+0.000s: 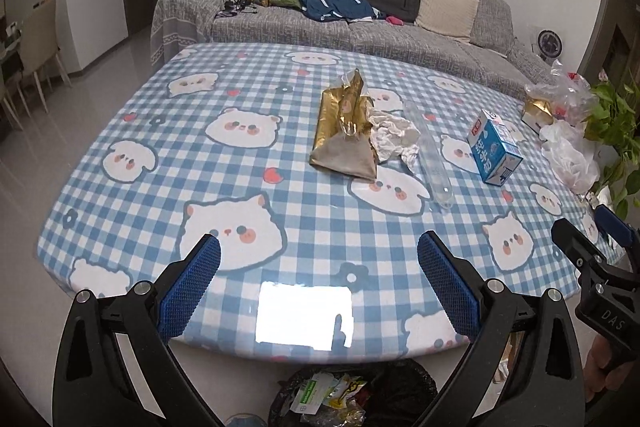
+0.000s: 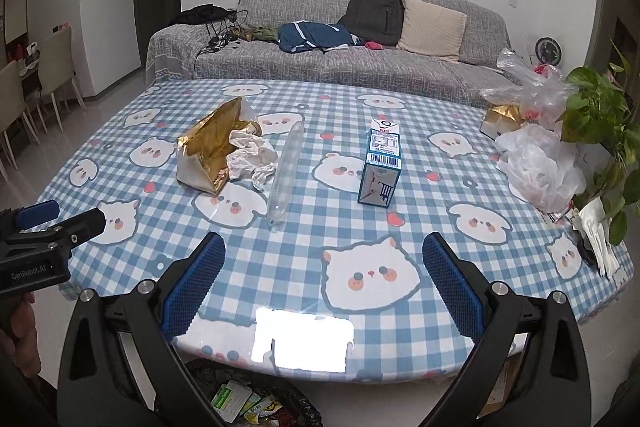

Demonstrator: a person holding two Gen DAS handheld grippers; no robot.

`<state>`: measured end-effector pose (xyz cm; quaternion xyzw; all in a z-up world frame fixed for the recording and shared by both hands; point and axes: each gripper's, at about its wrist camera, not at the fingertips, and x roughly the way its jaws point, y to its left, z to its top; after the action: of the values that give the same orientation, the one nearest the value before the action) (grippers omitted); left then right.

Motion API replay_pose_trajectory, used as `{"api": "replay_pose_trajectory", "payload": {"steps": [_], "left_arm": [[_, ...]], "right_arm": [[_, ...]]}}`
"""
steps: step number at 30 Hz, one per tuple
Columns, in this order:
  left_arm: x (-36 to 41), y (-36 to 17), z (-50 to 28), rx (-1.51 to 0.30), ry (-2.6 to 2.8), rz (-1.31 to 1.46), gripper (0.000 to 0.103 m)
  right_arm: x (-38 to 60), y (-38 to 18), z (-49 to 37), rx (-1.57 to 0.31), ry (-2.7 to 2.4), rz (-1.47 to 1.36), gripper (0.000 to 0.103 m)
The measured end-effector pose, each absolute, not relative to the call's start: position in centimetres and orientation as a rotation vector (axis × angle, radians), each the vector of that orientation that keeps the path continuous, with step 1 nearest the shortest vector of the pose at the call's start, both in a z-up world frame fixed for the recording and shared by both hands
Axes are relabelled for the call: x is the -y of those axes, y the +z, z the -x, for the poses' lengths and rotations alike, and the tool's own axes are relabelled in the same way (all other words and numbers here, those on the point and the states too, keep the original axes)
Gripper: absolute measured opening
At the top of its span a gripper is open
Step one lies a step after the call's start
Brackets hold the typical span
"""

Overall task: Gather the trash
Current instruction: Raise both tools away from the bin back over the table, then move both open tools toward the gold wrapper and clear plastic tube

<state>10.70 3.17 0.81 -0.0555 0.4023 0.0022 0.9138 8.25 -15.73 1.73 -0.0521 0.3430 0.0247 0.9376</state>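
Note:
A crumpled gold wrapper (image 1: 345, 125) (image 2: 212, 147) lies on the checked tablecloth (image 1: 304, 227) (image 2: 316, 227), with a crumpled white tissue (image 1: 394, 137) (image 2: 252, 157) against it. A clear plastic tube (image 1: 430, 155) (image 2: 286, 173) lies beside them. A blue milk carton (image 1: 494, 147) (image 2: 380, 167) stands further right. A black trash bin (image 1: 352, 397) (image 2: 248, 403) with wrappers sits below the table's near edge. My left gripper (image 1: 319, 283) is open and empty over the near edge. My right gripper (image 2: 324, 283) is open and empty too, beside it.
Clear and white plastic bags (image 2: 536, 163) (image 1: 568, 147), a gold box (image 2: 502, 119) and a potted plant (image 2: 600, 131) crowd the table's right side. A grey sofa (image 2: 340, 67) with a backpack and clothes stands behind the table. Chairs (image 2: 48, 67) stand at the left.

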Motion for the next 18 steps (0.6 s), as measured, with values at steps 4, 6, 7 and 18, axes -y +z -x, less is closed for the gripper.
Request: {"api": "replay_pose_trajectory", "payload": {"steps": [4, 6, 7, 18], "left_arm": [[-3.0, 0.7, -13.9, -0.838, 0.009, 0.104, 0.097], [-2.8, 0.6, -15.5, -0.842, 0.012, 0.093, 0.096], [-2.8, 0.6, -16.3, -0.845, 0.013, 0.089, 0.096], [-2.0, 0.6, -24.0, -0.876, 0.022, 0.075, 0.094]], "right_arm": [[15.6, 1.3, -10.3, -0.712, 0.050, 0.102, 0.095], [15.6, 1.0, -11.3, -0.719, 0.053, 0.097, 0.095], [15.6, 0.8, -11.8, -0.725, 0.054, 0.094, 0.095], [14.1, -1.4, -17.3, -0.782, 0.070, 0.084, 0.092]]}}
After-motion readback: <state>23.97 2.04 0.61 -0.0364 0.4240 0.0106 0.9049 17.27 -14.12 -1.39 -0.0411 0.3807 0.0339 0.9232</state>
